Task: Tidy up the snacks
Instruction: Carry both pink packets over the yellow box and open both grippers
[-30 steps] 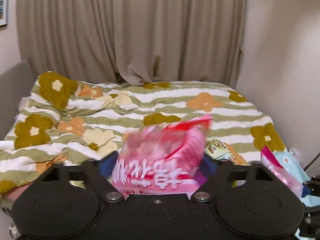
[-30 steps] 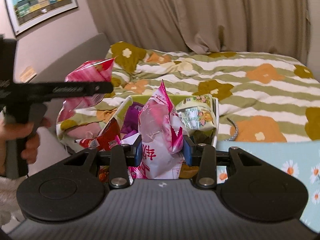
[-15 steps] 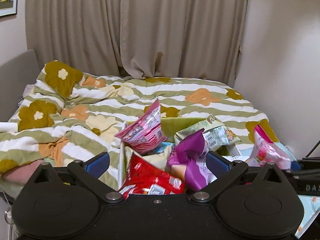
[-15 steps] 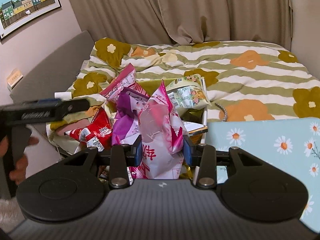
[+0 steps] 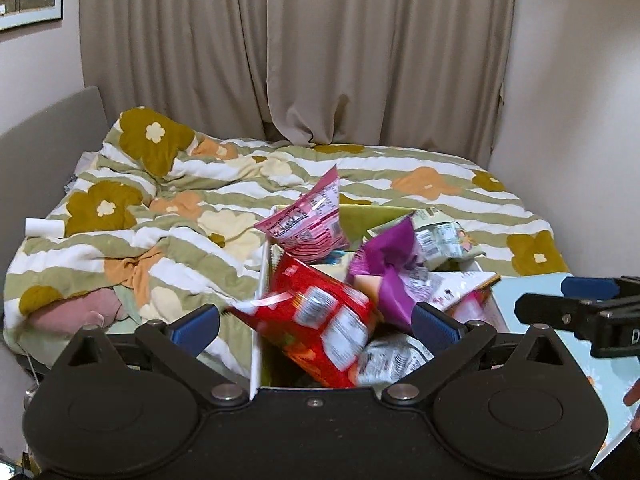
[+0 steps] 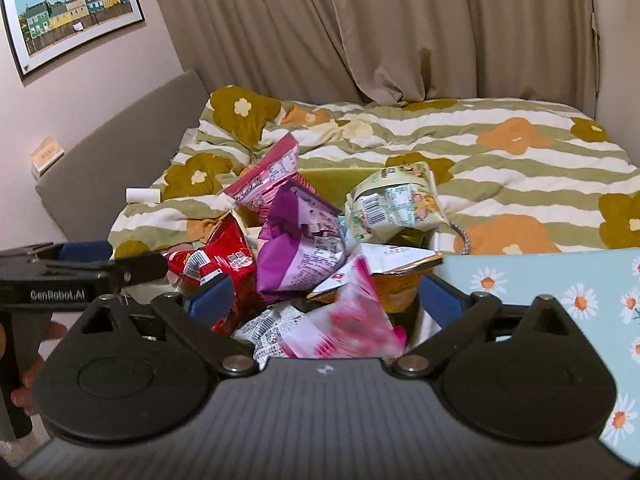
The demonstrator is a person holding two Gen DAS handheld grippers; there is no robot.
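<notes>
A white box (image 5: 258,320) with a green inner wall (image 6: 324,180) stands at the bed's edge, piled with snack bags. Among them are a red bag (image 5: 320,320), a pink bag (image 5: 308,228), a purple bag (image 6: 300,248) and a pale green bag (image 6: 396,204). My left gripper (image 5: 316,328) hangs open over the red bag, with nothing gripped. My right gripper (image 6: 326,300) has its jaws opening. A blurred pink bag (image 6: 344,328) lies loose between them on the pile, clear of both pads. Each gripper shows at the edge of the other's view.
The bed behind carries a striped quilt (image 5: 200,216) with flowers. A light blue daisy-patterned surface (image 6: 560,280) adjoins the box on the right. A small white roll (image 5: 44,227) lies at the quilt's left edge. A person's hand (image 6: 24,380) holds the left gripper's handle.
The left gripper let go of its pink bag, which now sits at the back of the box, and swung over the box. The right gripper opened and its pink bag dropped onto the pile.
</notes>
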